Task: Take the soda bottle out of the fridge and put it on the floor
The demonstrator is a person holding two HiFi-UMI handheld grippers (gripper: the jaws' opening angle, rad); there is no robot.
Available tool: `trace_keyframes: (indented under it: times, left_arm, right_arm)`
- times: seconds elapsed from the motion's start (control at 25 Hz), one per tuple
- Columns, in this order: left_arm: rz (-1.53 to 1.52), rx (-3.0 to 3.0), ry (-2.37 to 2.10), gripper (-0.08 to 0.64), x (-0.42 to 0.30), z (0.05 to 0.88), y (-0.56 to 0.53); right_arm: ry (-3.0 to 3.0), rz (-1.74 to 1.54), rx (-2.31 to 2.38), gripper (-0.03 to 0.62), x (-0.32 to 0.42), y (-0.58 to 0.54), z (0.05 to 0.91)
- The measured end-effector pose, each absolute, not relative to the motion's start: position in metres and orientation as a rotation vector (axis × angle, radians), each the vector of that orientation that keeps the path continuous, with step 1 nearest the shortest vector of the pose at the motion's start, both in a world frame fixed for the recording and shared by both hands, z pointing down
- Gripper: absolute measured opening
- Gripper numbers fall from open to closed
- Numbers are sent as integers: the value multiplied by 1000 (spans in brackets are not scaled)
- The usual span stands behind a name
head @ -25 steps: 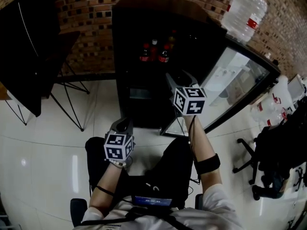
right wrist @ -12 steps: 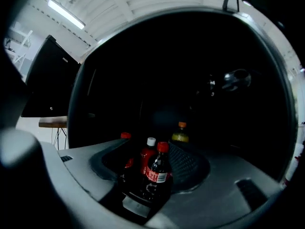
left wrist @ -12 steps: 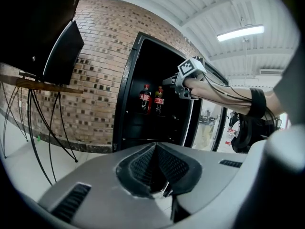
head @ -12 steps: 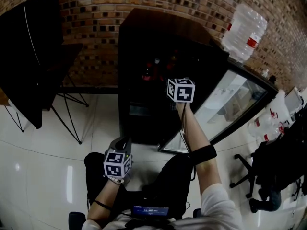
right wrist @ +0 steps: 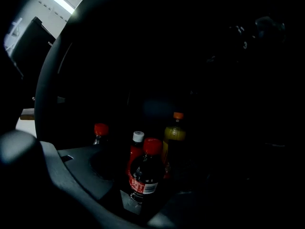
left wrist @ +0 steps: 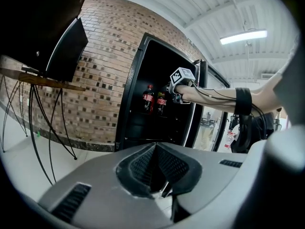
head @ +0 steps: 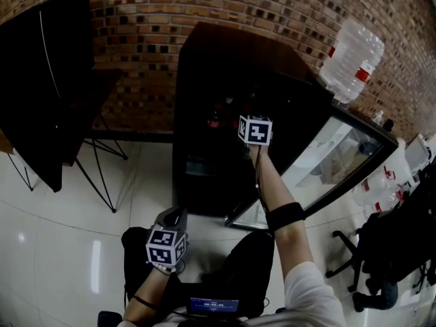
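Soda bottle [right wrist: 145, 173], red-capped with an illegible white-on-red label, is seen upright in the fridge [head: 204, 67], ungripped between the just-opened, widely parted jaws of the right gripper [right wrist: 143, 197]; left gripper [left wrist: 155, 175] is seen closed on nothing.

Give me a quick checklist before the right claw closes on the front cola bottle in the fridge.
1. Fridge door swung open: ok.
2. Right claw open: ok. Its jaws have just been opening, and the front cola bottle stands between them, not gripped.
3. Bottle upright with its red cap on: ok.
4. Gap to the white-capped bottle right behind it: cannot tell, too dark.
5. Left claw shut, empty and low, away from the fridge: ok.
6. Bare floor for the set-down: ok.
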State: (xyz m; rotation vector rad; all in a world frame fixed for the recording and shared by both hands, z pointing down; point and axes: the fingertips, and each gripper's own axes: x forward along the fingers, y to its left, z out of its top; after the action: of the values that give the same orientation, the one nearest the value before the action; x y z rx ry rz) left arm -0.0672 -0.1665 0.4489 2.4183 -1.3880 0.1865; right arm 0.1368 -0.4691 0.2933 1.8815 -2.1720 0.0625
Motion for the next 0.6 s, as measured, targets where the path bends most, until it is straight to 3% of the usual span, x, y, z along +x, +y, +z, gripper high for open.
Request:
trace_keyframes:
  times: [0.2, 0.36, 0.6]
  left_arm:
    - [164, 2415, -1401, 2, -77, 444, -169]
    - [154, 2414, -1404, 2, -79, 441, -169]
    - [156, 2407, -1403, 2, -80, 443, -167]
  right_arm:
    - [-2138, 39, 1901, 270, 142, -479, 299]
    - [-2142, 18, 1897, 211, 142, -481, 299]
    - [-2144, 18, 1874, 179, 137, -483, 299]
